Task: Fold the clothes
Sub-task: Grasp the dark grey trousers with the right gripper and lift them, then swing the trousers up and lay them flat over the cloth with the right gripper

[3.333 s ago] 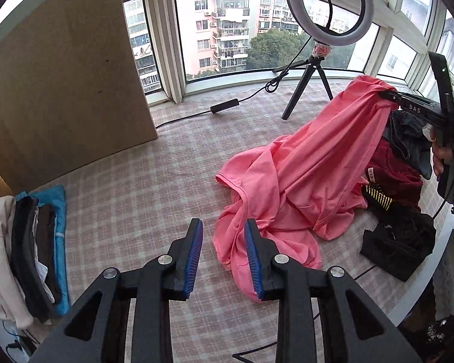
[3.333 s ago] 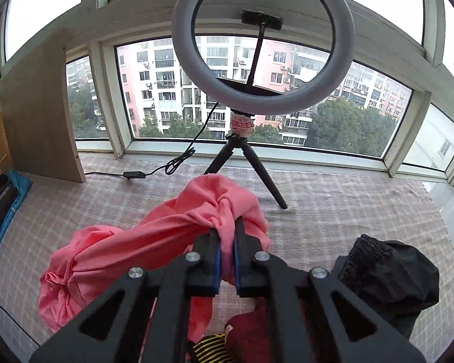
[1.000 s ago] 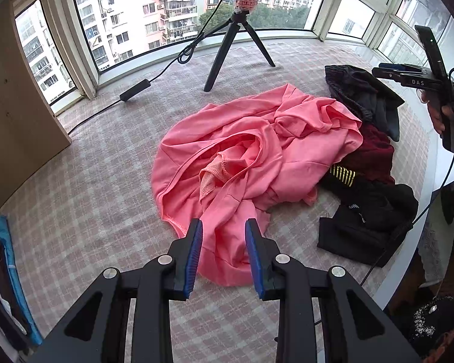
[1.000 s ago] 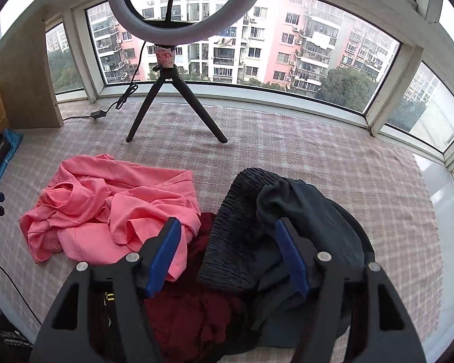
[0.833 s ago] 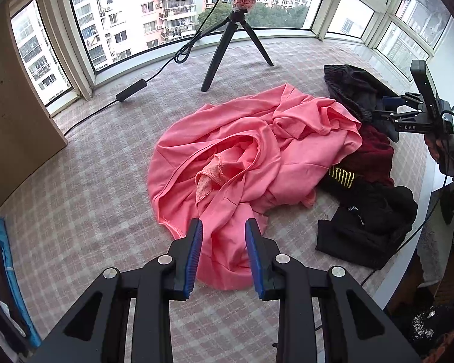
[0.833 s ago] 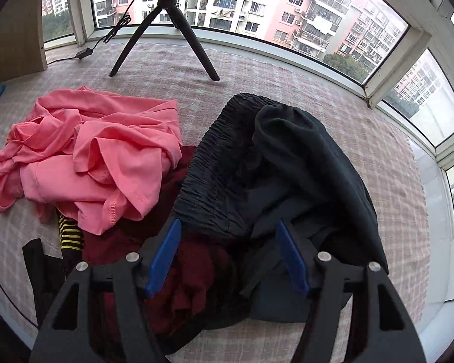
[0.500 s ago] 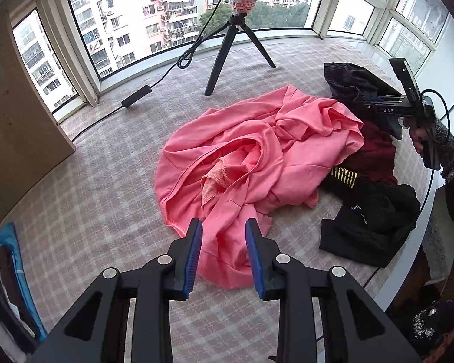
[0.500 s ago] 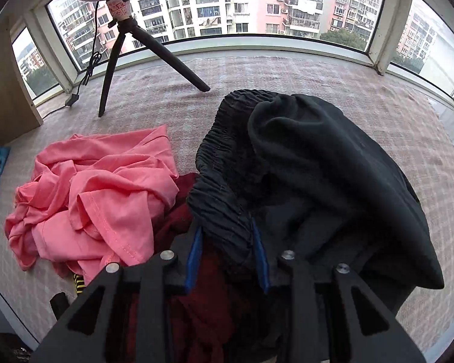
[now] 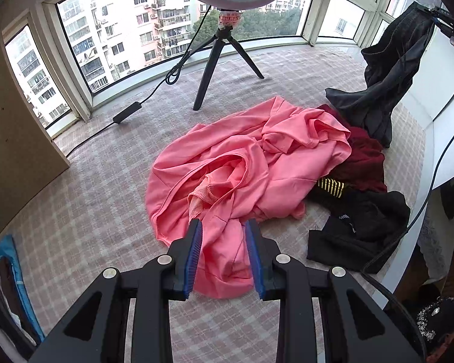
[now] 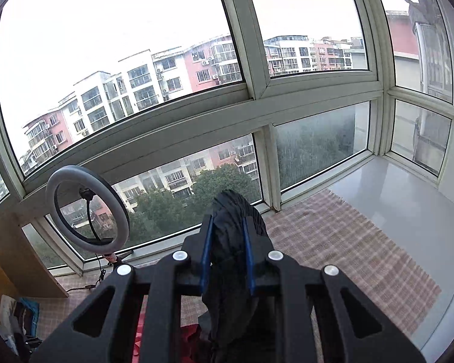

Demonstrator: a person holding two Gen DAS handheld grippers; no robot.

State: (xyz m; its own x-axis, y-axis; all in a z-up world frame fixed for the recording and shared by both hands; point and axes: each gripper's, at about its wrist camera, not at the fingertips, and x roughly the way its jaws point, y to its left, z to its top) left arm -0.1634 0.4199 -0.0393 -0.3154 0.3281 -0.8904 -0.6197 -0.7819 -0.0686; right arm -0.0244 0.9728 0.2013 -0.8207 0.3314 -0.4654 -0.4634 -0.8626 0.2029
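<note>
Hanging from the right gripper [image 10: 226,254], the dark charcoal fabric garment with a ribbed elastic band [image 9: 387,69] is clear of the pile at its top, its long axis running near vertical. The jaws have just been closing, and the blue pads are clenched on the ribbed band, which bunches up between them. In the left wrist view its lower end trails down to the heap at the right edge of the pink checked cloth surface [image 9: 84,211]; whether it has fully lifted free cannot be told.

The left gripper [image 9: 222,251] hovers above the near end of the crumpled pink jersey garment [image 9: 251,163]. Its jaws stand apart and released; the pink fabric seen between them lies below, not pinched.

Judgement: the coming move turns on getting a second hold on the hanging dark garment. It lies well apart from the left gripper, up and to that gripper's right, so the left hand must cross over the pink garment to reach it.

Obstructions: a maroon garment [image 9: 363,157] and a black garment with yellow stripes [image 9: 357,220] lie under and beside the drop. A ring light on a black tripod [image 9: 221,60] stands beyond the pile, its cable trailing left. Risk of the hem dragging neighbouring clothes.
</note>
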